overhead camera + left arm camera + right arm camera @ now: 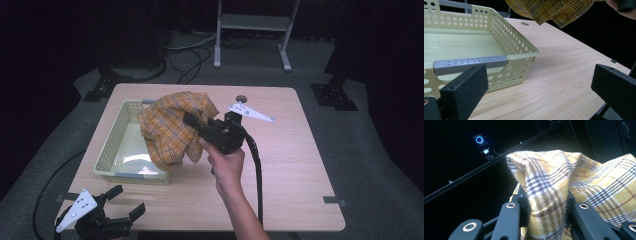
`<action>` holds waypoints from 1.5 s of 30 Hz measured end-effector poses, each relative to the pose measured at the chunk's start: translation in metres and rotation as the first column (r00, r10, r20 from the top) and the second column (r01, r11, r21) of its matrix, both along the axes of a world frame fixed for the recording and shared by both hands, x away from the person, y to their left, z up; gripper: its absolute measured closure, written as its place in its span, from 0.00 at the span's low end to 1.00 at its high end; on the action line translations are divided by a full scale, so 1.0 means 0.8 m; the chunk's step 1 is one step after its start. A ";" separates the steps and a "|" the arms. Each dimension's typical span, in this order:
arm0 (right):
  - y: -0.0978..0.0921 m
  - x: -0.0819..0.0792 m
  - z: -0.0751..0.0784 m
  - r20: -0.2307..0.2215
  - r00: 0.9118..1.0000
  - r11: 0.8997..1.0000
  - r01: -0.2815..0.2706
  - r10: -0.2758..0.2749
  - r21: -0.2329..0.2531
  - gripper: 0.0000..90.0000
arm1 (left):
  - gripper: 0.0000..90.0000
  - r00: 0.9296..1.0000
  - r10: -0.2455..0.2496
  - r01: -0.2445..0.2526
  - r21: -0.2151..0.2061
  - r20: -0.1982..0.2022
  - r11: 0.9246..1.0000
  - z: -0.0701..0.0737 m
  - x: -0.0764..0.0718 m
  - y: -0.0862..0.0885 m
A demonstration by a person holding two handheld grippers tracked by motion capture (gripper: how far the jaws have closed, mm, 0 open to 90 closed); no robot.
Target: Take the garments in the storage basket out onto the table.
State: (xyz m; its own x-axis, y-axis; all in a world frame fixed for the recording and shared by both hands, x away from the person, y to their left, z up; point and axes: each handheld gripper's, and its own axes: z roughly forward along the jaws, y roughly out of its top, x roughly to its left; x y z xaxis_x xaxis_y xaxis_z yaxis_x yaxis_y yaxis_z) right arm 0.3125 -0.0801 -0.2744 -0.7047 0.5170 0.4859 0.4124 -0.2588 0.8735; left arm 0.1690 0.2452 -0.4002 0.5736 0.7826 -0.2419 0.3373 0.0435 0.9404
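right claw: my right claw [192,121] was clamped on the plaid cloth [172,127], raised above the counter [280,150]; the right gripper view showed fabric pinched between its jaws
cloth: yellow plaid, bunched, hung in the air over the right end of the basket [112,145], lower folds draped near its rim
left claw: my left claw [125,202] was spread wide, grasped nothing, at the counter's near left corner
basket: pale perforated, grey handle strip [471,63], on the counter's left side
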 end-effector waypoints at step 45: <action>-0.045 -0.002 -0.008 -0.041 0.994 0.995 0.101 -0.100 0.018 0.78 | 0.01 1.000 0.004 -0.004 0.006 -0.003 1.000 -0.001 0.000 -0.001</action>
State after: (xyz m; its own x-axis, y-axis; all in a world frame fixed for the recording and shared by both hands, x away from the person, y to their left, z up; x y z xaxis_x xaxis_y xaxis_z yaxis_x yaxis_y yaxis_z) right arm 0.3112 -0.1162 -0.2809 -0.6299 0.5741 0.5231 0.4176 -0.3175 0.8513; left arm 0.1692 0.2445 -0.4007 0.5699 0.7862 -0.2389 0.3397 0.0393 0.9397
